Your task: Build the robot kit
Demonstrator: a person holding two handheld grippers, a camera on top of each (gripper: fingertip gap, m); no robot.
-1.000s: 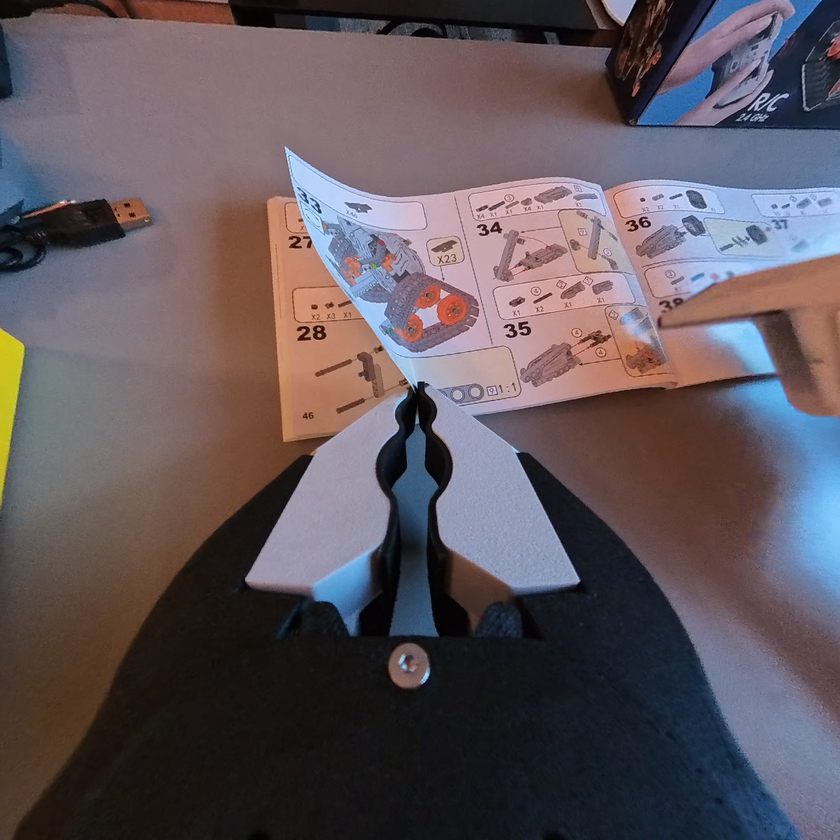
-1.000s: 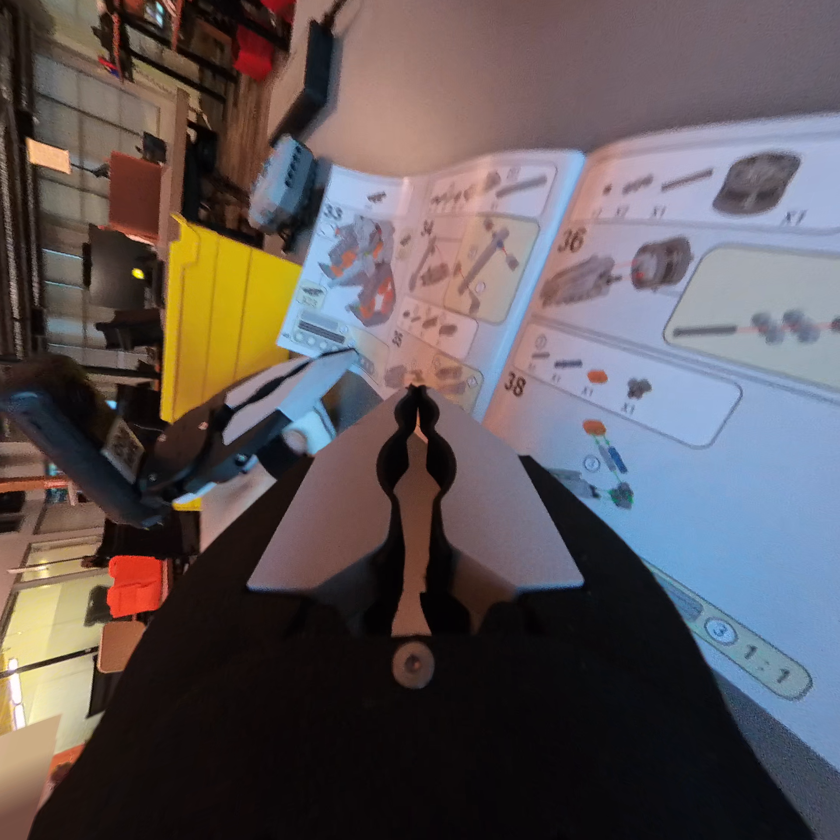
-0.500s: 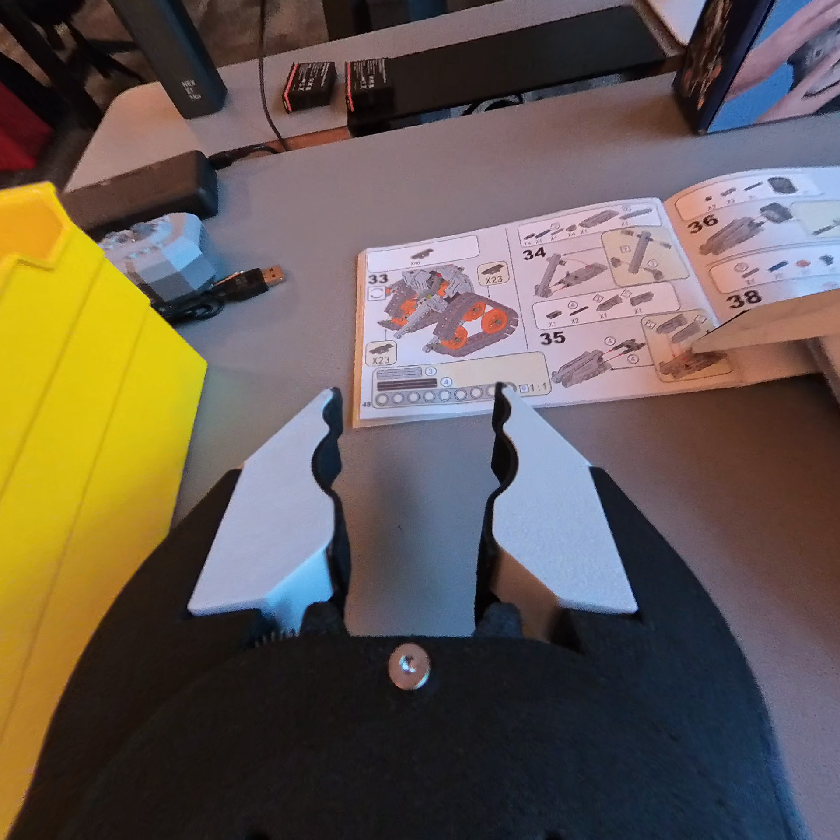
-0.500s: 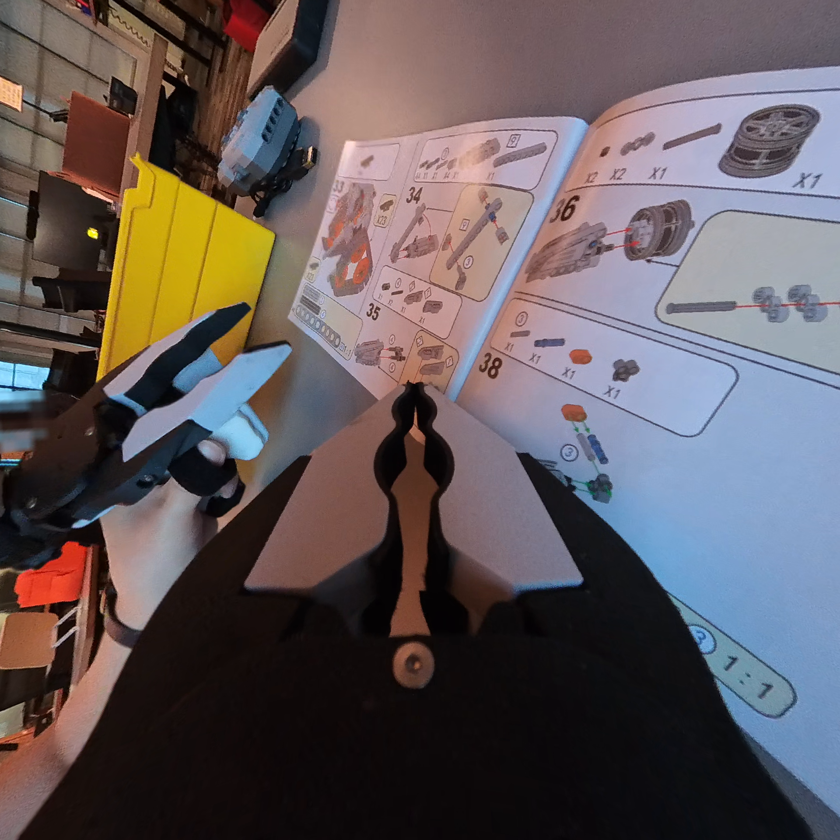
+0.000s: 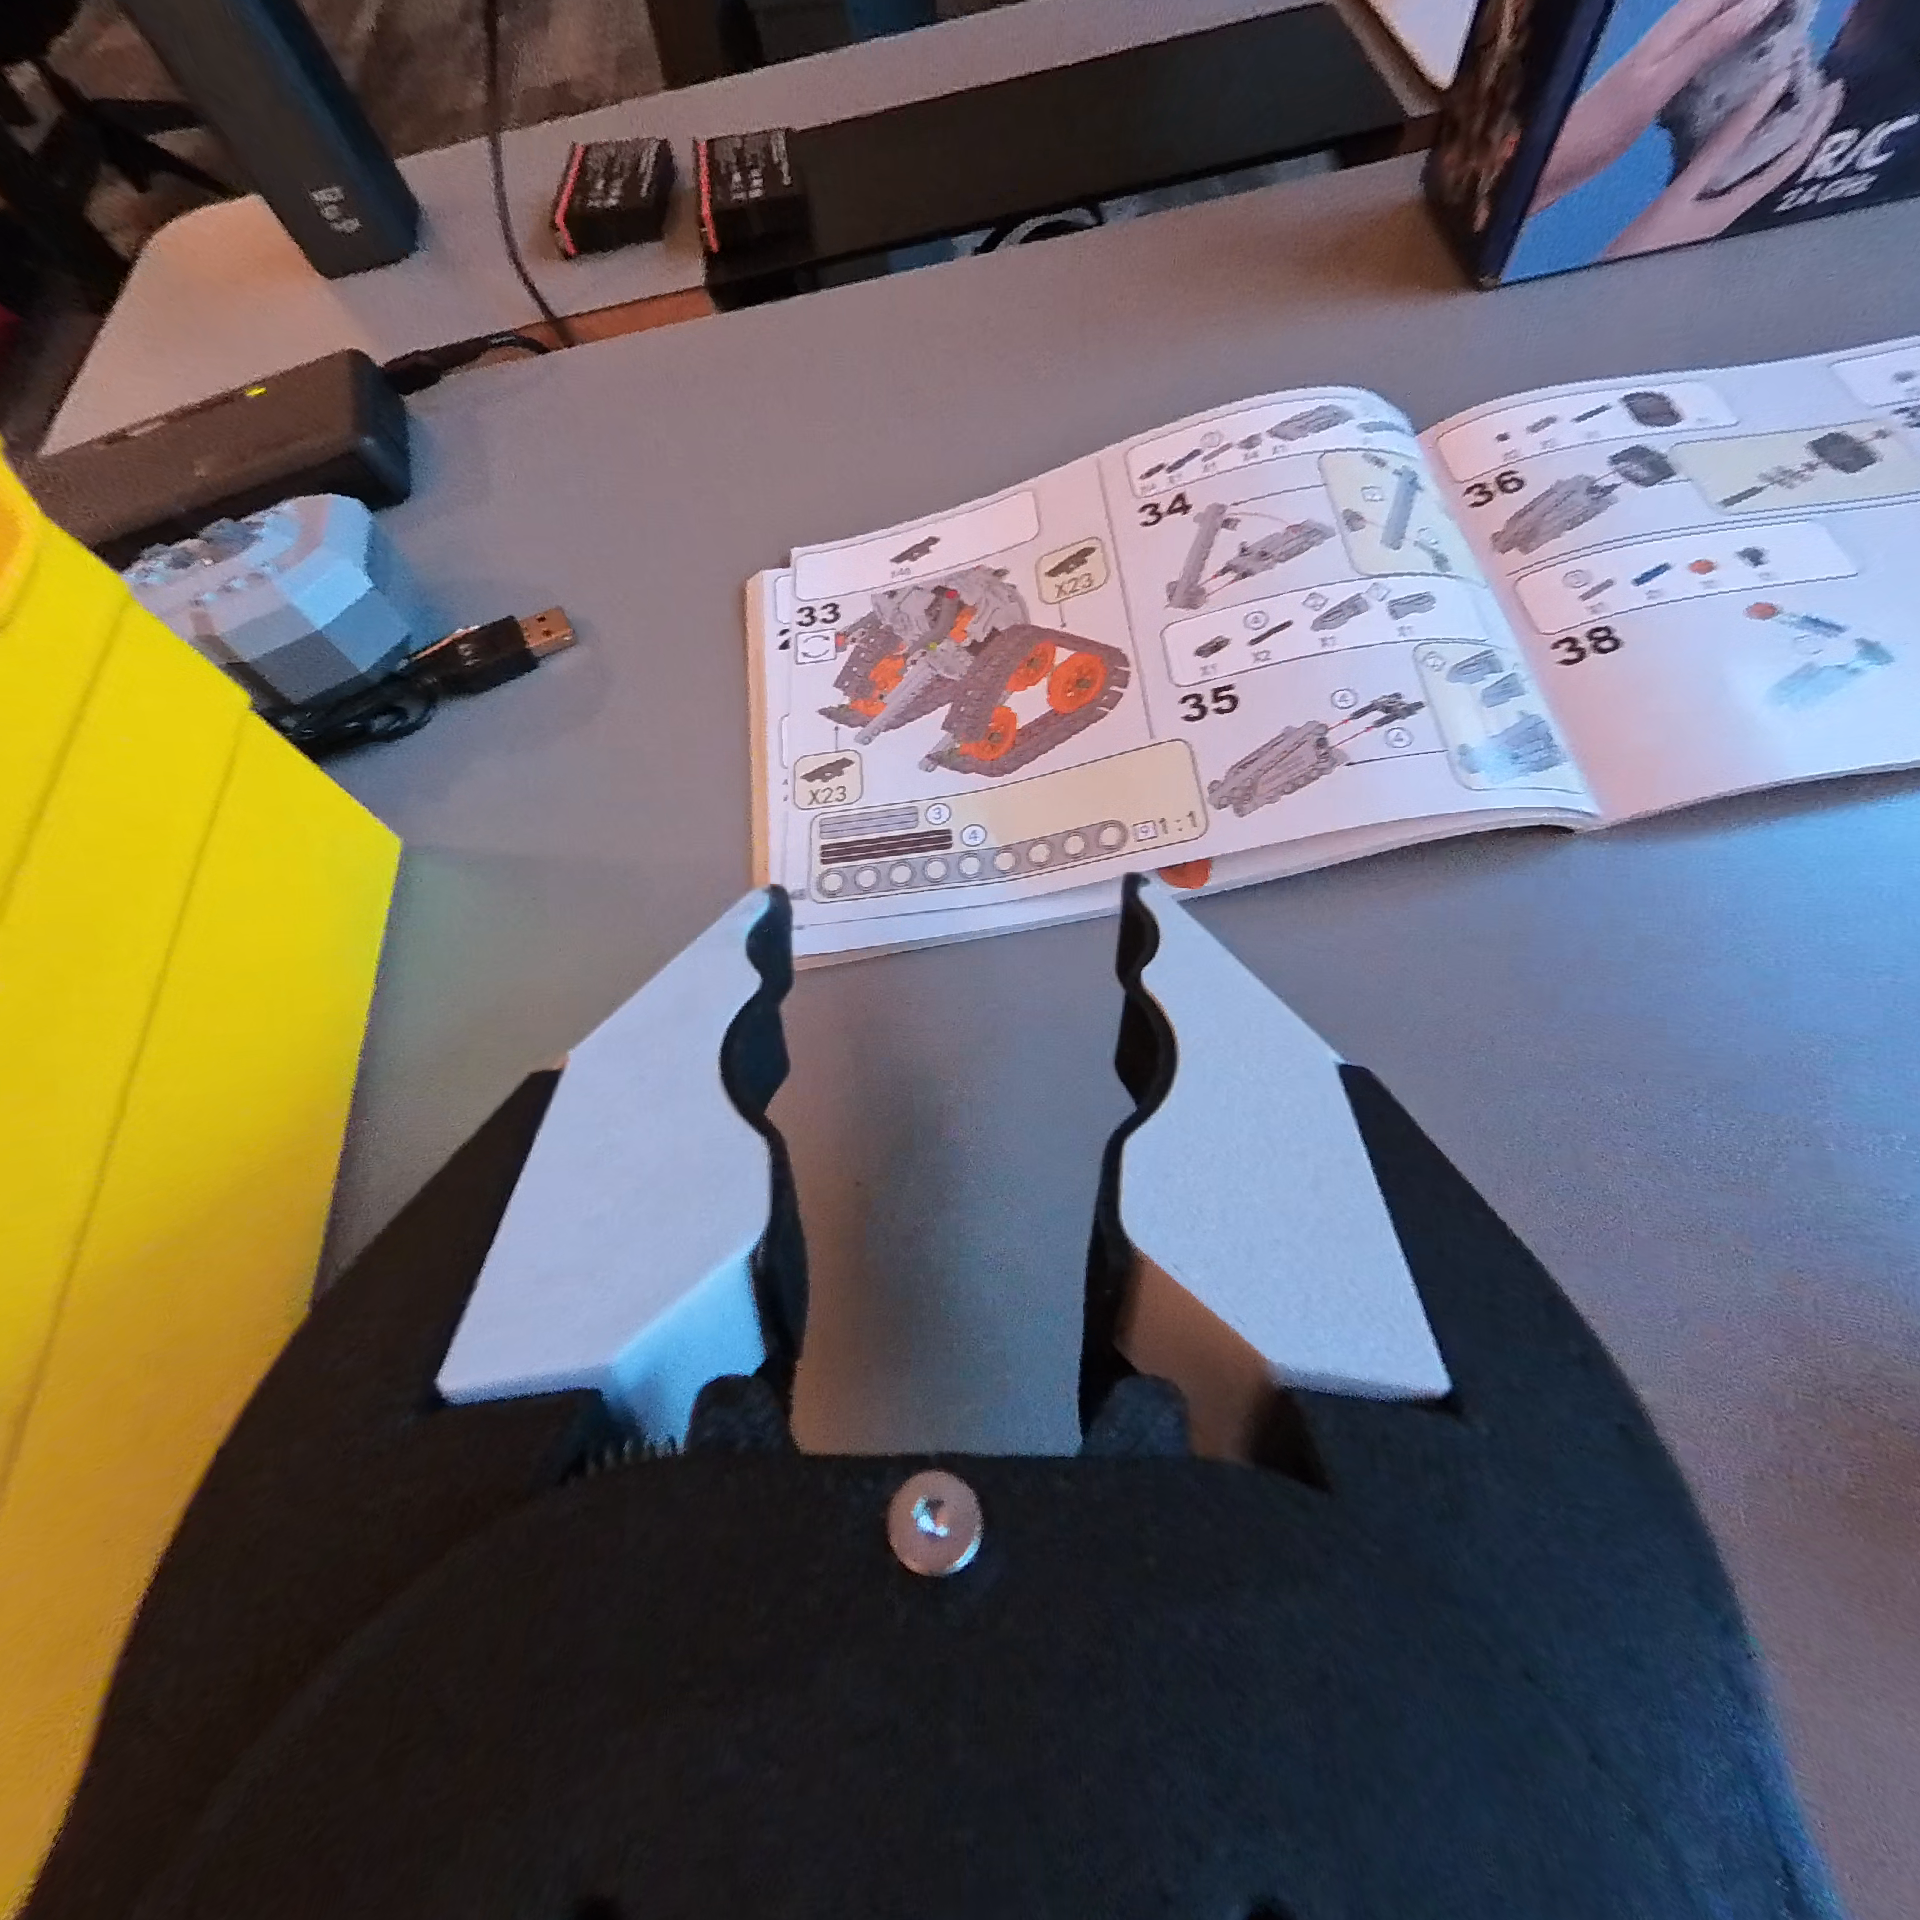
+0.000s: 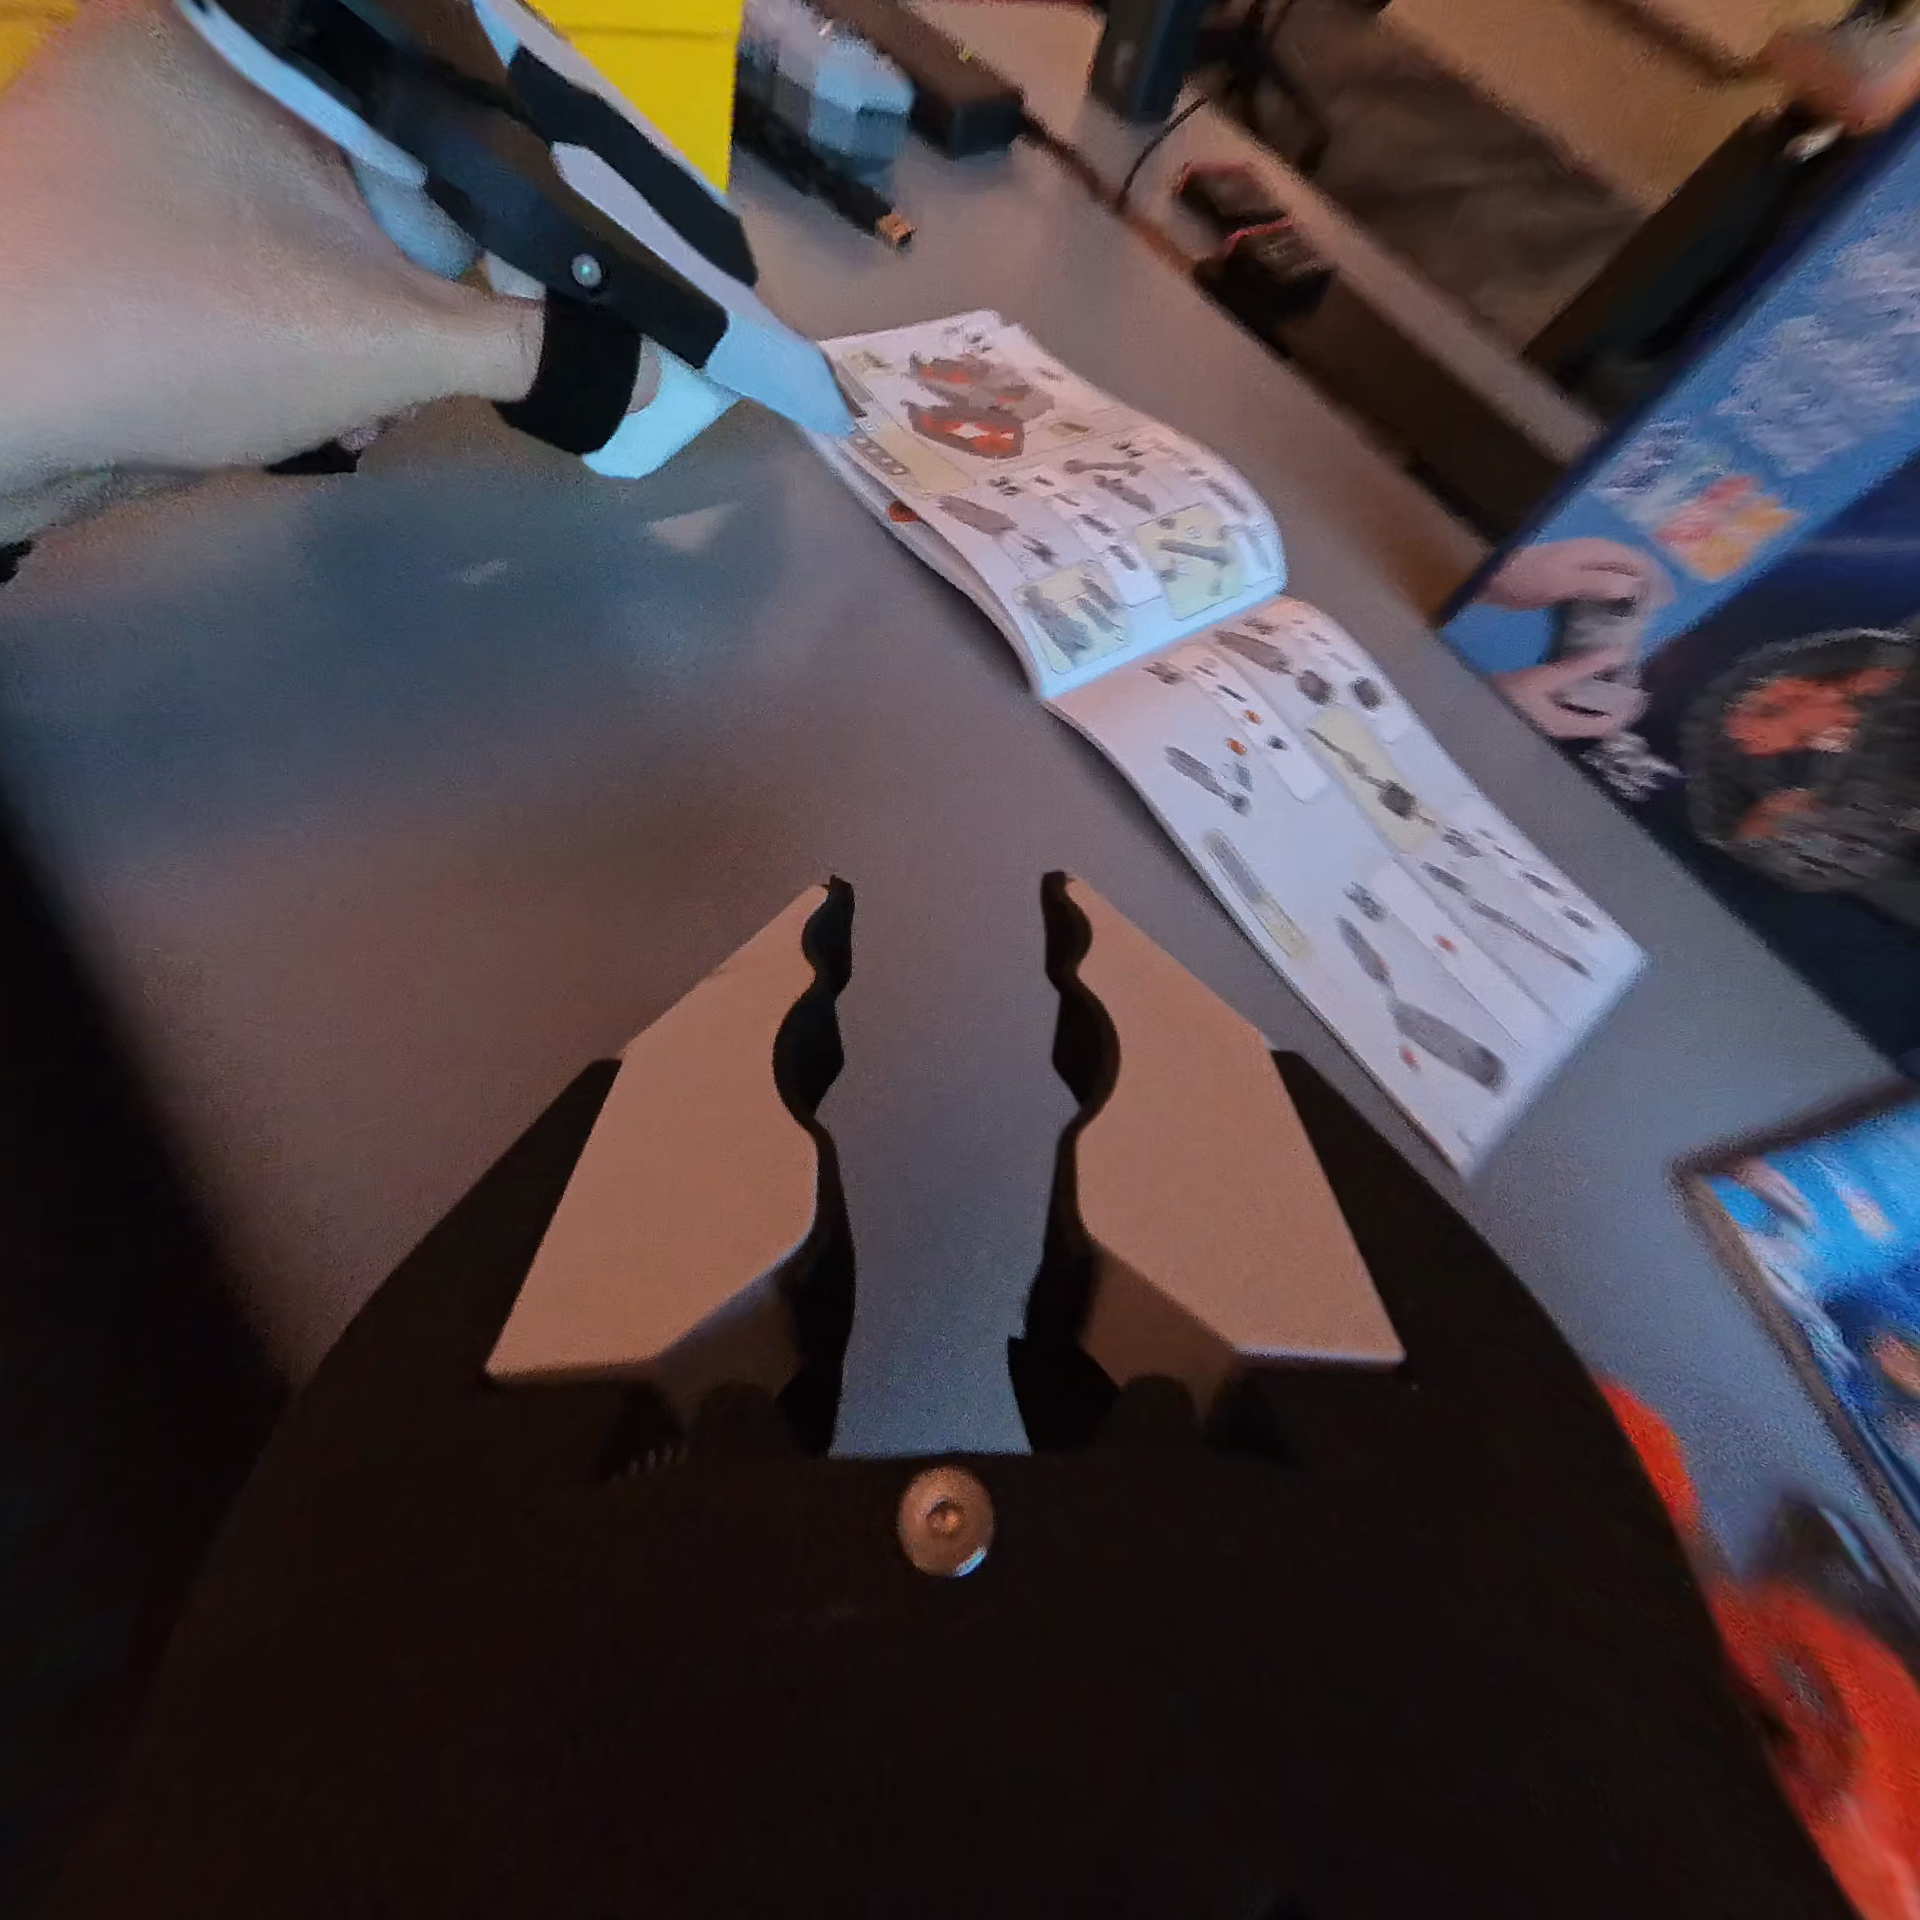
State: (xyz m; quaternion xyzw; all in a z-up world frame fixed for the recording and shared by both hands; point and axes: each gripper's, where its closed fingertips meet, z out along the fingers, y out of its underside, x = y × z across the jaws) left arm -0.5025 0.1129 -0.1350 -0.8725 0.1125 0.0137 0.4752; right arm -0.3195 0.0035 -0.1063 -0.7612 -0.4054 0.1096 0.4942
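Both tongs hang parted and empty over the grey counter [image 5: 1558, 1091]: the left tongs [image 5: 956, 899] gape wide with their tips just short of the near edge of an open instruction booklet [image 5: 1143, 665], while the right tongs [image 6: 945, 883], less widely spread, sit well back with the booklet [image 6: 1299, 748] ahead and to their right. A yellow bin [image 5: 156, 935], a grey block [image 5: 291, 613] and a USB plug [image 5: 520, 639] lie to the left tongs' left. Judging by the thin, flat pages, any grip would best start low at an edge.

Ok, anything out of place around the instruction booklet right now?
One thing: a small orange piece pokes out from under the open instruction booklet's near edge, beside the open left gripper. Otherwise the booklet lies flat.
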